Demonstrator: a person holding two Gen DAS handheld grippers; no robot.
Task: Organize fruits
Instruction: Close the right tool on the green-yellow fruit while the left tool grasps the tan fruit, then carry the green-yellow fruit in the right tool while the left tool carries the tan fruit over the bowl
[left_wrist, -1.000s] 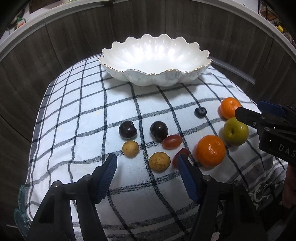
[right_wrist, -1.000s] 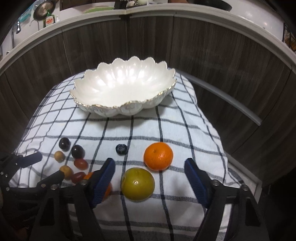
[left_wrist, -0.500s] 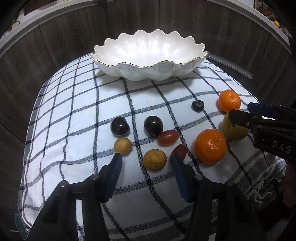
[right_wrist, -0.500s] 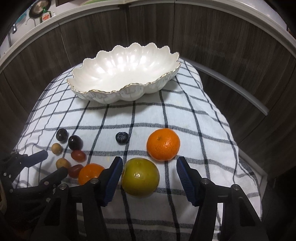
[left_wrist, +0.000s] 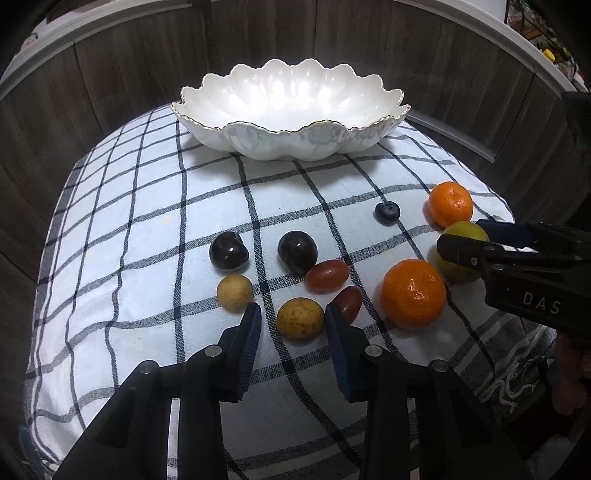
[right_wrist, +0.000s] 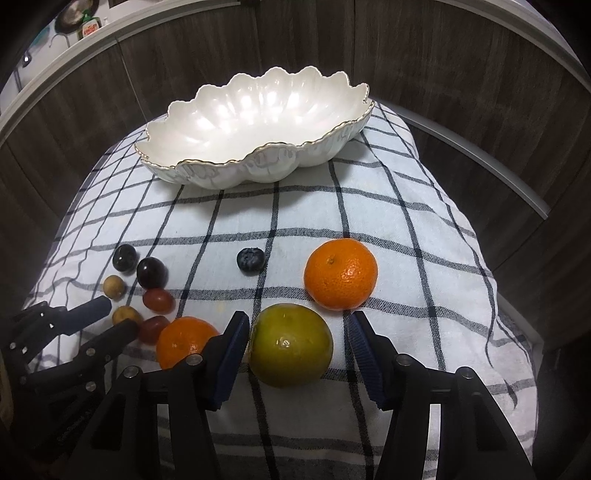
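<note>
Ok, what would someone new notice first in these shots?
Probably the empty white scalloped bowl at the far end of the checked cloth. Then each open gripper straddling fruit: the left gripper around a small tan fruit, the right gripper around a green citrus.

The white letters "DAS" stand on the black plastic right gripper (left_wrist: 476, 240), beside the shiny orange mandarin (left_wrist: 413, 294).

Glossy ceramic bowl (left_wrist: 291, 110) on woven checked cloth (left_wrist: 147, 206).
</note>
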